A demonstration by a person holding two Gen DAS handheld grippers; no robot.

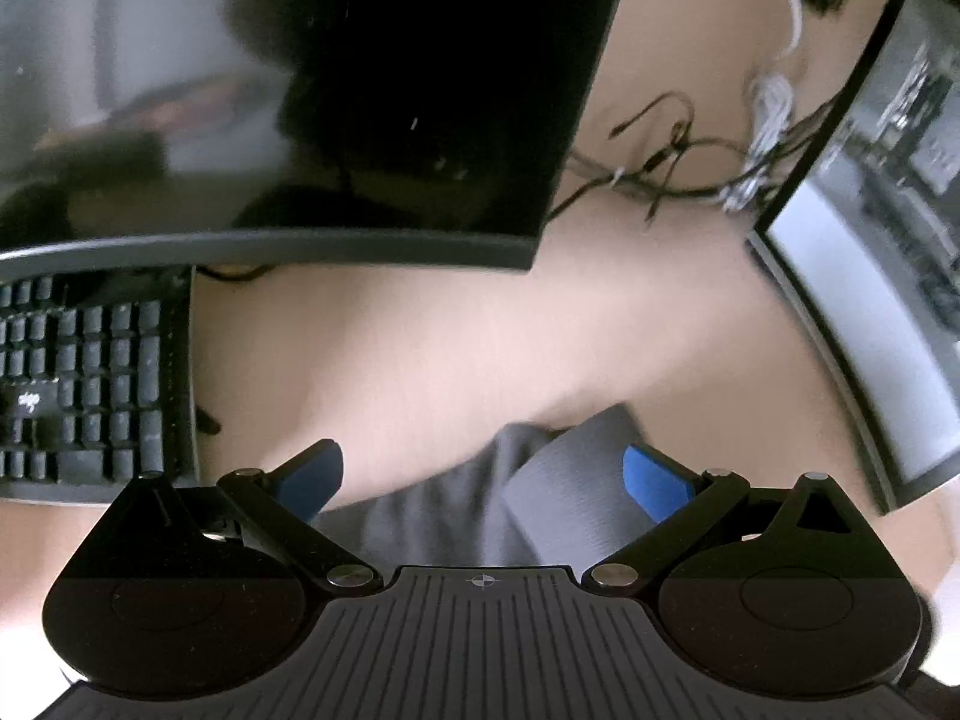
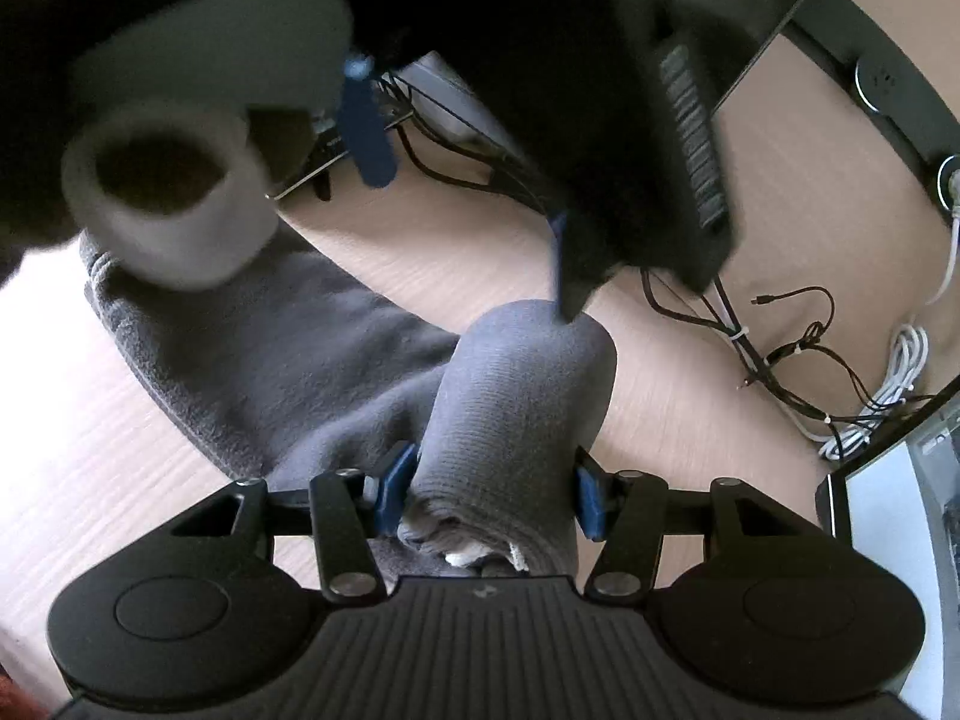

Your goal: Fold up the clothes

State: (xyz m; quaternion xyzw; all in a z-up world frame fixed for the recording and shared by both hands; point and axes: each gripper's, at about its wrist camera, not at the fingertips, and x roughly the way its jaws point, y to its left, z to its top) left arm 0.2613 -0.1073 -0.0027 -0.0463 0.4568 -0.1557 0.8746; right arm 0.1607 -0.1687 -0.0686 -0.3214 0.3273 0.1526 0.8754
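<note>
So the desk (image 2: 672,372) was that pale wood-look kind, pretty crowded at the back: a big dark monitor (image 1: 360,90) on the left with a black keyboard (image 1: 90,384) tucked under its edge, a second lit screen (image 1: 888,276) off to the right, and a messy tangle of black and white cables (image 1: 708,162) between them.

The clothes were a pair of grey socks (image 2: 288,360), soft and a bit fuzzy, lying on the near part of the desk. One ribbed sock cuff (image 2: 522,408) was bunched up and stood between the blue pads of the right gripper (image 2: 491,495), which pinched it. The left gripper (image 1: 486,477) was spread wide above the fabric, not touching it as far as I could see.

Open desk was mostly the strip between the socks and the monitors. The left gripper hung blurry right over the cuff in the right-hand view, so things were tight there.
</note>
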